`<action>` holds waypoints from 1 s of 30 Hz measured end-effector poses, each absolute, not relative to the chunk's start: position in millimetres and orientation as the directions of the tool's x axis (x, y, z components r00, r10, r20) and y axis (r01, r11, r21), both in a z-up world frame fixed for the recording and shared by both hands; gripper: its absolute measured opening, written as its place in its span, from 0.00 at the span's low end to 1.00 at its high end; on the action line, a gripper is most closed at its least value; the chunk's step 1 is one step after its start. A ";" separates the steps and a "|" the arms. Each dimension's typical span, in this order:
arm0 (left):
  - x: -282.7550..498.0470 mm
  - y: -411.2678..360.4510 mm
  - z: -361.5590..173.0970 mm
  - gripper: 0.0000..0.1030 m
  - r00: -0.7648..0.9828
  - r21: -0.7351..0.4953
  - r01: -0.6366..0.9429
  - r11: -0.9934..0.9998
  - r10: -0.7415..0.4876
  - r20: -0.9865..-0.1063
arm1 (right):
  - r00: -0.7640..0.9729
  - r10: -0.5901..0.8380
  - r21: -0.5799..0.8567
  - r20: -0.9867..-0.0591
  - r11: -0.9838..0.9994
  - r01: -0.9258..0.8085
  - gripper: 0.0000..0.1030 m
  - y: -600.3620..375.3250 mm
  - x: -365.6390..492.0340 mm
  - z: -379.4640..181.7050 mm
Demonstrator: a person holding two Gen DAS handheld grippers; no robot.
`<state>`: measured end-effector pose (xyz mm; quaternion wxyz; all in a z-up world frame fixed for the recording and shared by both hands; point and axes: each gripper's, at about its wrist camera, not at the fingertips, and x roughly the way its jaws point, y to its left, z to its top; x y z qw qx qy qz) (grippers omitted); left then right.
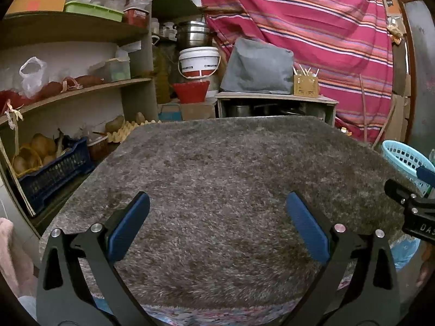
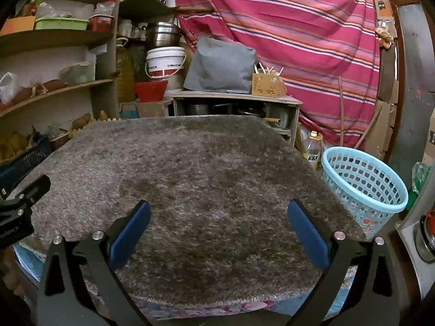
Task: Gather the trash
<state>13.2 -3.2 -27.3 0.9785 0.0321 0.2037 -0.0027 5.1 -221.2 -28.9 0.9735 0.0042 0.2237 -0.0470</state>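
Note:
A shaggy grey-brown mat [image 1: 217,184] [image 2: 190,184] covers the table in front of both grippers, and no trash shows on it. My left gripper [image 1: 217,201] is open above the mat's near edge, its blue pads [image 1: 127,228] wide apart with nothing between them. My right gripper [image 2: 218,209] is open in the same way. A light blue perforated basket [image 2: 364,184] [image 1: 405,157] stands off the table's right side, with small coloured bits visible through its holes. Each gripper's black frame shows at the edge of the other view, the right gripper [image 1: 413,203] and the left gripper [image 2: 19,203].
Wooden shelves [image 1: 68,89] on the left hold boxes, bags, a dark blue crate [image 1: 54,171] of potatoes and egg trays. Behind the table stand a low cabinet [image 2: 236,106], a white bucket [image 2: 165,62], a red basin [image 2: 149,91] and a striped pink curtain [image 2: 285,27]. A bottle [image 2: 312,146] stands by the basket.

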 end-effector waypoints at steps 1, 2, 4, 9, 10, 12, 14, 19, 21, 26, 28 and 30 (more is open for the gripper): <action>13.7 -4.2 -27.9 0.95 0.916 0.064 0.020 0.998 0.008 -0.400 | 0.897 -0.092 -0.020 -0.432 0.995 0.093 0.96 -220.3 5.0 -28.4; 14.3 -5.0 -28.6 0.95 0.916 0.068 0.020 0.997 0.009 -0.402 | 0.900 -0.094 -0.026 -0.427 0.996 0.091 0.96 -220.0 4.5 -27.5; 14.3 -6.3 -29.6 0.95 0.916 0.074 0.023 0.997 0.008 -0.401 | 0.902 -0.102 -0.037 -0.420 0.995 0.095 0.96 -220.7 3.4 -26.6; 11.3 -11.2 -29.0 0.95 0.924 0.081 0.031 0.996 0.002 -0.383 | 0.905 -0.117 -0.050 -0.409 0.993 0.105 0.96 -221.5 0.9 -25.9; 10.9 -12.1 -29.0 0.95 0.926 0.086 0.030 0.996 0.005 -0.378 | 0.905 -0.115 -0.049 -0.410 0.993 0.104 0.96 -221.9 1.6 -26.1; 10.9 -12.6 -28.8 0.95 0.928 0.085 0.030 0.996 0.004 -0.373 | 0.904 -0.107 -0.042 -0.415 0.994 0.099 0.96 -222.6 2.3 -26.7; 10.8 -13.7 -28.4 0.95 0.928 0.076 0.033 0.997 -0.002 -0.373 | 0.905 -0.110 -0.047 -0.412 0.994 0.099 0.96 -221.3 2.4 -26.8; 12.6 -15.7 -28.3 0.95 0.929 0.068 0.038 0.997 -0.011 -0.370 | 0.905 -0.099 -0.033 -0.413 0.995 0.094 0.96 -224.1 3.6 -26.7; 13.5 -16.6 -27.7 0.95 0.926 0.056 0.049 0.997 -0.024 -0.378 | 0.905 -0.094 -0.021 -0.414 0.995 0.094 0.96 -225.9 3.1 -27.1; 11.4 -22.1 -26.1 0.95 0.932 0.064 0.052 0.997 -0.026 -0.362 | 0.904 -0.093 -0.015 -0.416 0.995 0.095 0.96 -227.9 3.2 -27.5; 11.5 -23.4 -26.2 0.95 0.933 0.070 0.053 0.996 -0.025 -0.358 | 0.904 -0.092 -0.012 -0.417 0.995 0.096 0.96 -229.1 2.8 -27.3; 12.0 -24.3 -26.7 0.95 0.933 0.070 0.056 0.996 -0.027 -0.360 | 0.905 -0.091 -0.011 -0.415 0.995 0.095 0.96 -230.1 2.6 -27.3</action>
